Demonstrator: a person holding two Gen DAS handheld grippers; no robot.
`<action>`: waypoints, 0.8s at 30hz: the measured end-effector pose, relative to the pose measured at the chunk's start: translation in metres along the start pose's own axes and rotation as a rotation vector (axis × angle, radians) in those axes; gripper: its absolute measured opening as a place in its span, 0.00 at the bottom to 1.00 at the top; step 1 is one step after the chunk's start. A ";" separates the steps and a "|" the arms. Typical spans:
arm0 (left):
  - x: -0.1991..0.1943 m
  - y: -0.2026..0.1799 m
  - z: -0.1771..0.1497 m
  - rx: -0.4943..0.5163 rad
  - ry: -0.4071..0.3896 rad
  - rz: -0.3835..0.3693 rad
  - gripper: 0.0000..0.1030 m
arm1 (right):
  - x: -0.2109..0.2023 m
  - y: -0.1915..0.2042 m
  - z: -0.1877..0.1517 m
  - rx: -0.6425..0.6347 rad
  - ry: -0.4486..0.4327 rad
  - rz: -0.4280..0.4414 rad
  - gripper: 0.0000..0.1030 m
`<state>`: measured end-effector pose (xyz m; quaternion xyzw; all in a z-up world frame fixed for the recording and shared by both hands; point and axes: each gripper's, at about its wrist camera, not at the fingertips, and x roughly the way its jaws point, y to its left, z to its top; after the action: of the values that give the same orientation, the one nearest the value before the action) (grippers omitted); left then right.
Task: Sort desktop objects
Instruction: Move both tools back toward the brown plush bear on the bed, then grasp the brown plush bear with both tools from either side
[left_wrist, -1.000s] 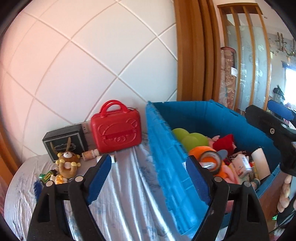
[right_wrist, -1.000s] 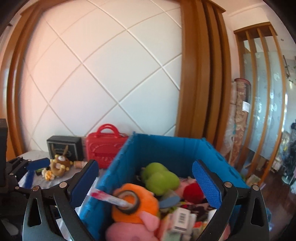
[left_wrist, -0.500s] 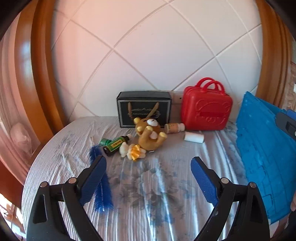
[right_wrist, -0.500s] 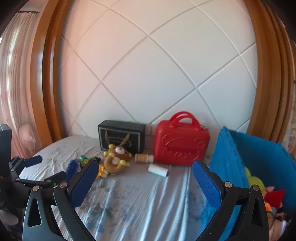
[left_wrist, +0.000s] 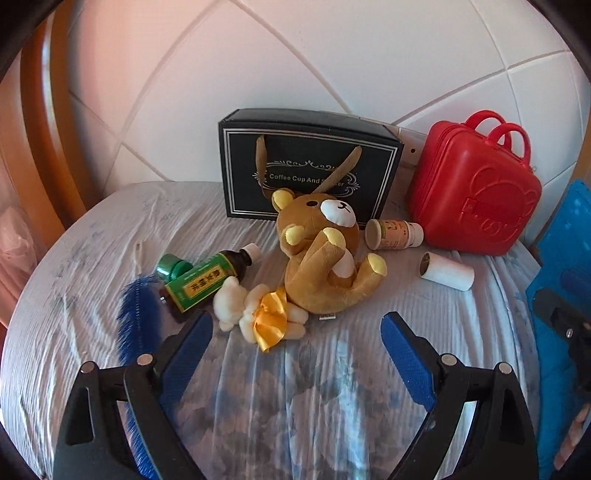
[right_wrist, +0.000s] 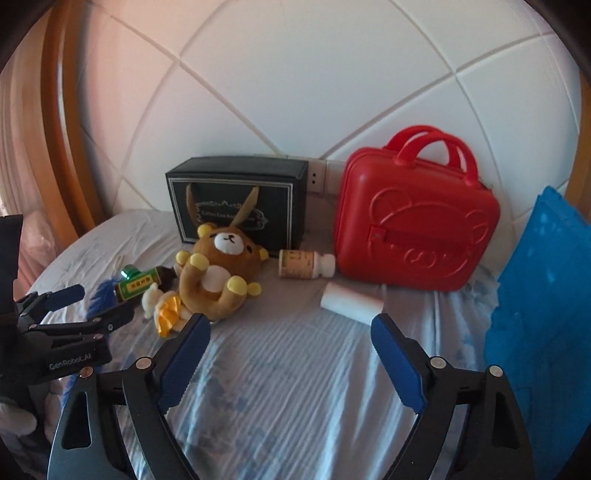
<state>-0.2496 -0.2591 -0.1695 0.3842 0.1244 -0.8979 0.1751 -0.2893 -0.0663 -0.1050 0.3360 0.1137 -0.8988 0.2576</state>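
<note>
Both grippers, left (left_wrist: 295, 345) and right (right_wrist: 290, 341), are hovering wide open and empty; the soft, light brown bear plush (left_wrist: 320, 254) is likely offering an easy grasp at its body.

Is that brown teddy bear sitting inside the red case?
No, the brown plush bear lies on the pale bedsheet, left of the shut red plastic carry case.

Both wrist views now face the tabletop clutter instead of the blue bin (right_wrist: 535, 314), which sits only at the right edge. The left gripper (left_wrist: 295, 343) is closer to the bear (left_wrist: 317, 258) than half a second ago, its fingers wide apart just short of the small white plush (left_wrist: 258, 314). The right gripper (right_wrist: 288, 339) has likewise neared the white roll (right_wrist: 351, 301)
</note>
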 end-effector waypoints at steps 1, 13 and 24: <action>0.019 -0.002 0.005 0.006 0.009 -0.003 0.89 | 0.020 -0.002 0.001 0.007 0.019 0.005 0.82; 0.093 -0.009 0.014 0.067 0.013 -0.007 0.25 | 0.142 -0.010 -0.012 0.016 0.149 0.040 0.75; 0.003 0.089 -0.049 0.066 0.113 0.267 0.21 | 0.068 0.039 -0.019 -0.015 0.128 0.210 0.75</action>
<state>-0.1833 -0.3231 -0.2127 0.4527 0.0521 -0.8473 0.2729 -0.3014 -0.1184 -0.1657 0.4009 0.1009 -0.8427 0.3450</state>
